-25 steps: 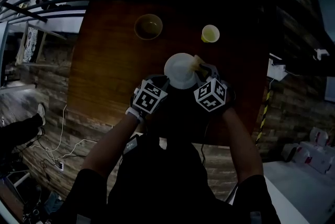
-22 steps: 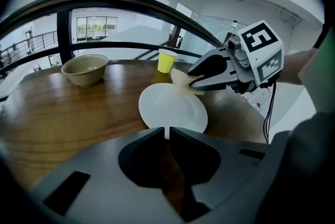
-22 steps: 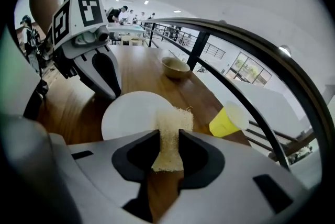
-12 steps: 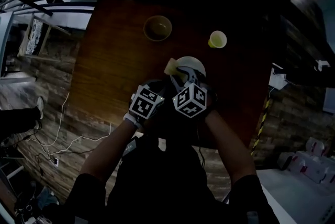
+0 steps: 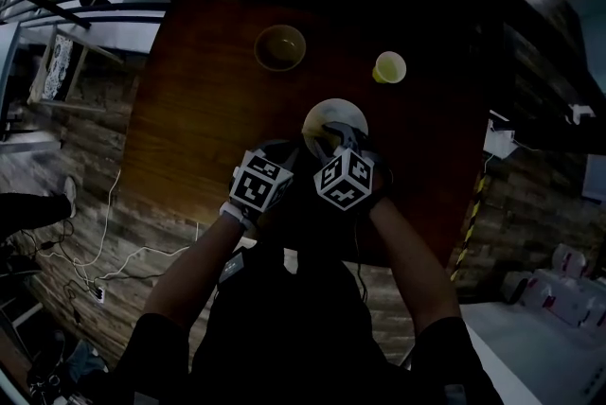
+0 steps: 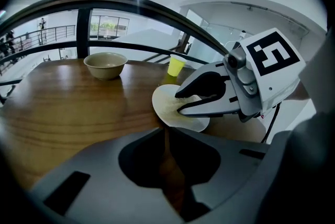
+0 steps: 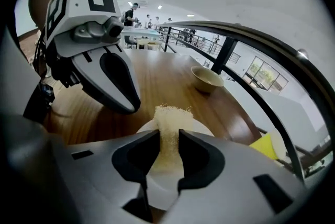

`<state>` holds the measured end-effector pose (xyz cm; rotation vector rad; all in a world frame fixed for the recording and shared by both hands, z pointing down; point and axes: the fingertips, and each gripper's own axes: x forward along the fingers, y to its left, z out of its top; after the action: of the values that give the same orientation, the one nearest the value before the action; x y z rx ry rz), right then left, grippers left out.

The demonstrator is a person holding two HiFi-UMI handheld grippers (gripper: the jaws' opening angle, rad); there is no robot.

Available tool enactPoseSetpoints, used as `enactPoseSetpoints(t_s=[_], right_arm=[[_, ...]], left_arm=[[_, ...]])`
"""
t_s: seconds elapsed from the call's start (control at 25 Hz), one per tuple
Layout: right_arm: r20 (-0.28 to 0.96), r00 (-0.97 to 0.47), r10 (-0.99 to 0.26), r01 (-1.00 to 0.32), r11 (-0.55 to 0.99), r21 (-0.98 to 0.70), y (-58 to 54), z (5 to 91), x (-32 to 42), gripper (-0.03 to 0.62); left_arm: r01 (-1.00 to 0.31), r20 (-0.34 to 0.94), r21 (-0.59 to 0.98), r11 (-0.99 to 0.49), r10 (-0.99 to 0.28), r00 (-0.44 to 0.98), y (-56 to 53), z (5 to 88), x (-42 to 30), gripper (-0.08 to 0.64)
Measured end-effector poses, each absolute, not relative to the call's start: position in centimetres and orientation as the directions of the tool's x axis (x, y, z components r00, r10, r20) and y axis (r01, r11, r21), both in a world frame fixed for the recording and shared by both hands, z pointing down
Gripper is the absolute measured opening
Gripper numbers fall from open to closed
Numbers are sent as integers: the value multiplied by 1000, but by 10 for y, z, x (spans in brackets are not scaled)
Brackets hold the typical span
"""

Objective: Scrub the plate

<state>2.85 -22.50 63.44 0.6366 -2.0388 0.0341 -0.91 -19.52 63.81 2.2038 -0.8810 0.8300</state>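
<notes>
The right claw (image 7: pixel 168 136), clamped on the sponge (image 7: pixel 170 118), has swept back onto the middle of the plate (image 5: pixel 333 114). The left claw (image 6: pixel 166 131) pinches its near rim on the desk (image 5: pixel 208 110). Scrubbing looks mid-stroke.

The surface (image 5: pixel 208 110) is viewed steeply from overhead by the head camera. From low and near, the plate (image 6: pixel 167 108) and bowl (image 6: pixel 105 65) are shared by both gripper views.
</notes>
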Motion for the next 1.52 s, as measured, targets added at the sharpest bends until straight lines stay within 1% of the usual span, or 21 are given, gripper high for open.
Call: enactPoseSetpoints(t_s=[0.24, 0.48, 0.6, 0.72, 0.92, 1.08, 1.24, 1.52], right_arm=[[823, -342, -453, -503, 828, 247, -219, 635, 76, 126], [816, -303, -492, -565, 782, 261, -218, 628, 115, 126], [798, -307, -519, -596, 758, 264, -224, 619, 118, 126], [766, -359, -533, -610, 756, 240, -233, 607, 94, 126], [741, -466, -483, -590, 794, 147, -233, 604, 36, 126], [763, -472, -441, -565, 816, 123, -231, 619, 15, 126], [802, -445, -399, -514, 847, 136, -221, 633, 22, 126], [839, -359, -408, -445, 866, 231, -202, 638, 74, 126]], left_arm=[[-709, 744, 278, -647, -322, 585, -202, 643, 16, 37], [-705, 755, 276, -653, -306, 580, -202, 650, 23, 37], [-708, 758, 276, -649, -307, 576, -202, 648, 23, 37], [-714, 756, 282, -641, -310, 576, -203, 649, 21, 37], [-713, 758, 290, -638, -302, 579, -200, 652, 23, 37], [-713, 757, 298, -635, -298, 582, -201, 652, 21, 37], [-719, 755, 296, -629, -306, 580, -203, 652, 19, 37], [-716, 755, 294, -633, -306, 580, -205, 653, 19, 37]])
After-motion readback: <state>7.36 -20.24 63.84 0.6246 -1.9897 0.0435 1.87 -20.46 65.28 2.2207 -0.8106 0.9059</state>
